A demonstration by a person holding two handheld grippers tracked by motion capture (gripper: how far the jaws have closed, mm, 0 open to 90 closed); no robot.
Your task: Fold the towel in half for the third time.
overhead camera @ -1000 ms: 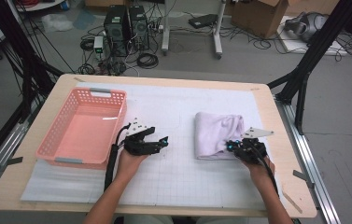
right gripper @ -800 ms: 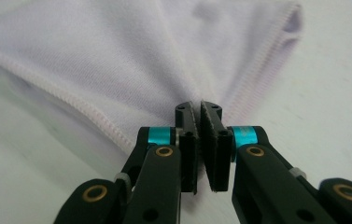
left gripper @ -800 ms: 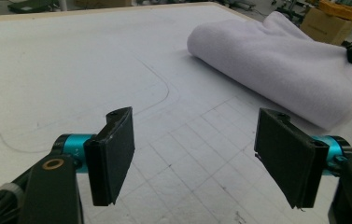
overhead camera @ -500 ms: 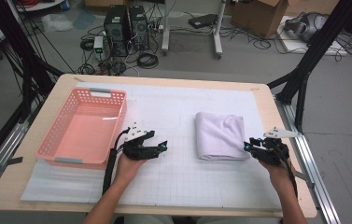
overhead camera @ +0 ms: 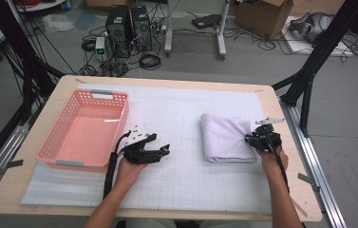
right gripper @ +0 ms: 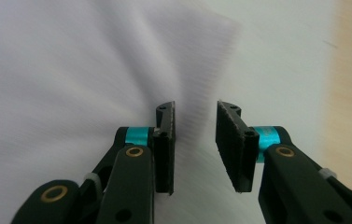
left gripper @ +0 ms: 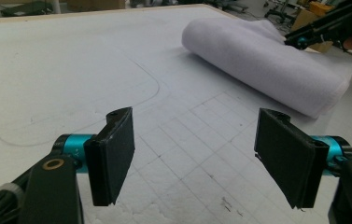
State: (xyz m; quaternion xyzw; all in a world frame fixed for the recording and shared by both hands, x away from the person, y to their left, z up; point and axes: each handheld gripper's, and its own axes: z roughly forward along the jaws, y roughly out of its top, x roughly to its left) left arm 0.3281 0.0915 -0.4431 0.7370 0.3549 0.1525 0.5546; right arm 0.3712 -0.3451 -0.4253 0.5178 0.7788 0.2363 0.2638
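Fingers of the right gripper stand parted with a narrow gap, having just been opening; nothing is clamped between them, and the folded white towel lies beyond and beneath their tips. Fingers of the left gripper are spread wide and released, over bare mat.

Towel: folded into a compact rectangle, lying flat on the right half of the bench, its rounded fold at the far edge and its layered open edges toward the near right. In the high view the right gripper sits at the towel's right edge, touching or just beside it; which cannot be told.

Left gripper: well apart from the towel, near the middle of the bench, pointing right toward it.

Pink basket: on the left side, just beside the left hand, with nothing visible inside.

White gridded mat: covers most of the bench under all items.

Risk assessment:
- Closing the right fingers on the top layer alone would likely peel the fold open on lifting.
- A one-sided lift would let the unsupported left half sag and unroll.
- Dragging the towel across the mat could bunch it.
- A fast approach, suggested by blur in the right gripper view, may push the towel out of shape.
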